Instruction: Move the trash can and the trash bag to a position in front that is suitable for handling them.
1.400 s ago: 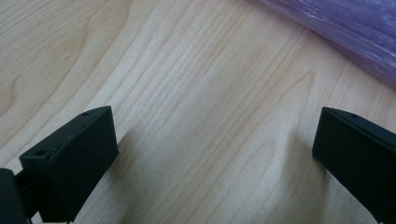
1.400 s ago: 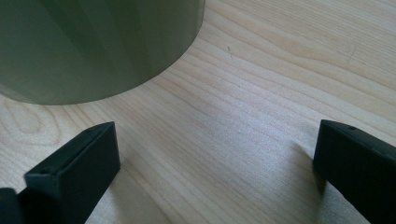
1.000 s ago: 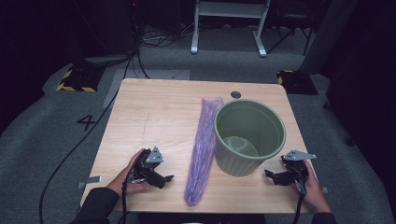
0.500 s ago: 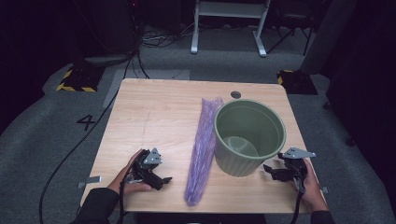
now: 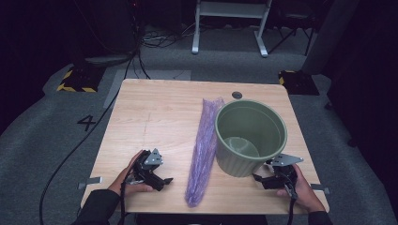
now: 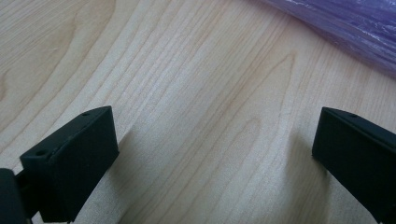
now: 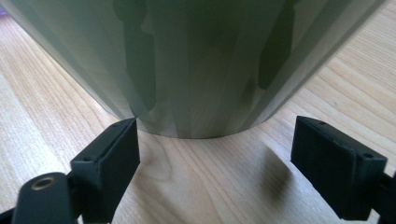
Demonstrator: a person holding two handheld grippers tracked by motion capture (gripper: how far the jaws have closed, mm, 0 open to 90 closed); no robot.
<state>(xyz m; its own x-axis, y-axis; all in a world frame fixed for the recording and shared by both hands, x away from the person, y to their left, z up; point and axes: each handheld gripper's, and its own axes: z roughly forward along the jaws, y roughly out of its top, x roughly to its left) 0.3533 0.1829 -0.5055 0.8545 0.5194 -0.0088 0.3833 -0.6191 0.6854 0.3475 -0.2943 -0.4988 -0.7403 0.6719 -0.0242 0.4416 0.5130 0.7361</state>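
Observation:
A green plastic pot (image 5: 250, 136) stands upright on the right half of the wooden table (image 5: 159, 117). A long folded purple plastic bag (image 5: 203, 150) lies beside it on its left, reaching toward the front edge. My left gripper (image 5: 164, 180) rests on the table near the front left, open, a short way left of the bag (image 6: 345, 28). My right gripper (image 5: 259, 179) sits low at the pot's front right base, open, its jaws just short of the pot wall (image 7: 196, 60). Nothing lies between either pair of jaws.
A small dark round grommet (image 5: 237, 95) sits in the table's far edge behind the pot. Metal brackets (image 5: 91, 180) stick out at the front corners. A cable (image 5: 75, 145) trails off the left side to the floor.
Both grippers have shifted only slightly; the right one has edged a little closer to the pot's base. The pot and bag have not moved.

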